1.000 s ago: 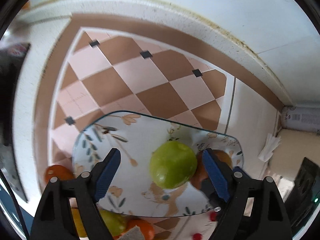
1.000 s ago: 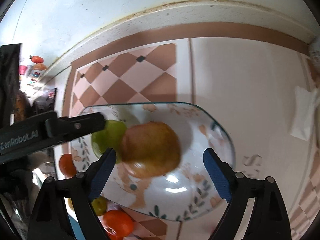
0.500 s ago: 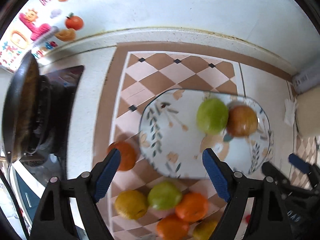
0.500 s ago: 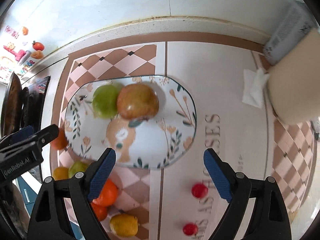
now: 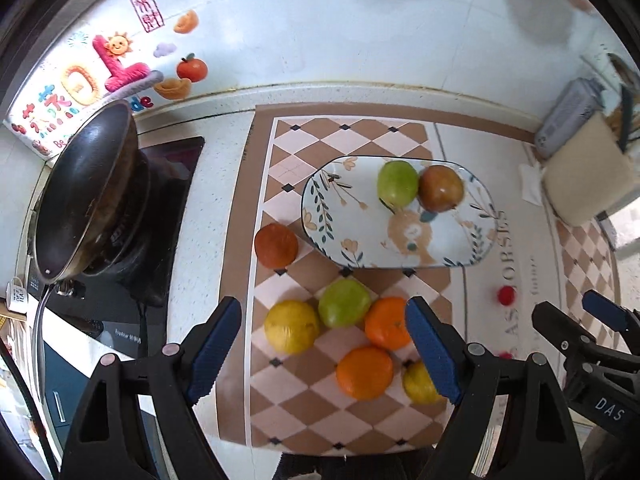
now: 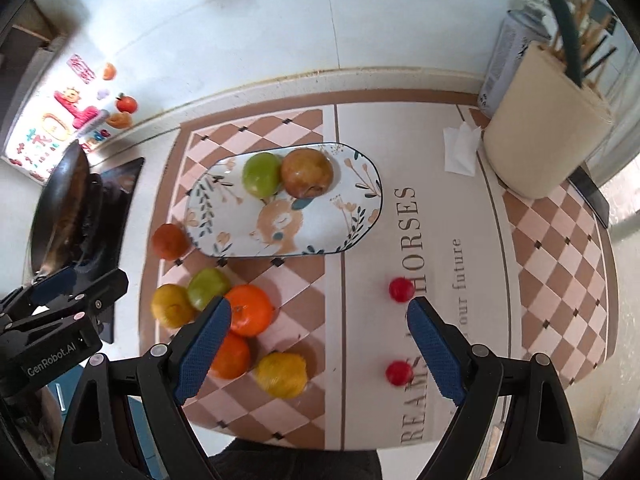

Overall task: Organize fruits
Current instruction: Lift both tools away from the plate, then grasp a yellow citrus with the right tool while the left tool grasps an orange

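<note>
I have both tools lifted well back now: a second ago each camera sat right over the plate, and now each takes in the whole mat. Nearest me, my left gripper point(image 5: 324, 350) hangs with its blue pads wide apart and nothing between them, above the loose pile: a yellow citrus point(image 5: 292, 326), a green fruit point(image 5: 345, 303), two oranges point(image 5: 387, 323) touching it and each other, and a second yellow fruit point(image 5: 420, 383) partly behind my right pad. My right gripper point(image 6: 319, 346) is likewise spread and empty, hovering between that pile and the two small red fruits point(image 6: 401, 289) on the printed part of the mat. A little further, a dark orange fruit point(image 5: 276, 245) lies just beside the plate's left edge, not on it. Beyond it the floral plate point(image 5: 348, 240) carries a green apple point(image 5: 397, 183) and a russet apple point(image 5: 441, 188) touching each other, with most of the plate bare. Far off, the wok point(image 5: 86, 192) stands on the stove at left and the knife block point(image 6: 544, 136) at right. I read this as two fruits delivered, both hands free, and the pile on the surface as the next target
</note>
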The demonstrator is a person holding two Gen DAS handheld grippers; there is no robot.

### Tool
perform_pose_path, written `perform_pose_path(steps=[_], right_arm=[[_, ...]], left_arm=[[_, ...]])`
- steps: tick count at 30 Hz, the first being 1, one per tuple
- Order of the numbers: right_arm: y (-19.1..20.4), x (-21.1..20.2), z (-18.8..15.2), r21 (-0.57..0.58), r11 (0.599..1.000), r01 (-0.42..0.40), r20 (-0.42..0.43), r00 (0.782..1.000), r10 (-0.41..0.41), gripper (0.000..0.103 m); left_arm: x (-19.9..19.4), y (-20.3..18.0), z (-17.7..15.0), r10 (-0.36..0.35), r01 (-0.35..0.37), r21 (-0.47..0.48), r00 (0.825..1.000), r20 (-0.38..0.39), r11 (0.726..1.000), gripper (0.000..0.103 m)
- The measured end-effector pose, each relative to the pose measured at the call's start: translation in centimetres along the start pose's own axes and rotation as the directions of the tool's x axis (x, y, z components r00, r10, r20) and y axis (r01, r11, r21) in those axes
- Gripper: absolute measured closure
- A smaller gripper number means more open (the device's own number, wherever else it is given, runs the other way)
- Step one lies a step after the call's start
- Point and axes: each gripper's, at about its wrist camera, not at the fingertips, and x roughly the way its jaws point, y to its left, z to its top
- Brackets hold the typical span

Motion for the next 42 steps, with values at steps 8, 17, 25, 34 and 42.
perform_pose_path(steps=[8,17,25,34,42], right_arm=[[1.9,-5.2,-3.4,-0.016,1.000,0.004,0.084,0.996,-0.003,0.011],[3.1,-9.4,-4.7,-0.007,1.000,-0.014,0.159,0.987,0.015,0.011],[2.1,-4.5,-5.0,0.016,0.998,-0.057,0.025,0.998,0.057,0.011],[1.4,10.6,-8.2,0.044,0.993,-0.107,-0.288,0.951,0.115,0.019],[1.9,14.4,-9.6,0.015,0.989,-0.150,-0.320,0.936,0.147,0.044]], left_arm=[[-4.9,0.9,-2.9,-0.007,0.007,0.011,0.996,0.088,1.000,0.020],[-8.0,2.1,-4.7,-0.015,0.013,0.015,0.990,0.142,1.000,0.020],[-5.1,2.9,-4.8,0.008,-0.009,0.007,0.995,0.096,1.000,0.002],[4.8,3.2,-6.7,0.056,-0.056,0.002,0.990,-0.132,0.998,0.002],[10.2,1.3,-7.5,0.001,0.004,0.017,0.960,-0.279,1.000,0.003]])
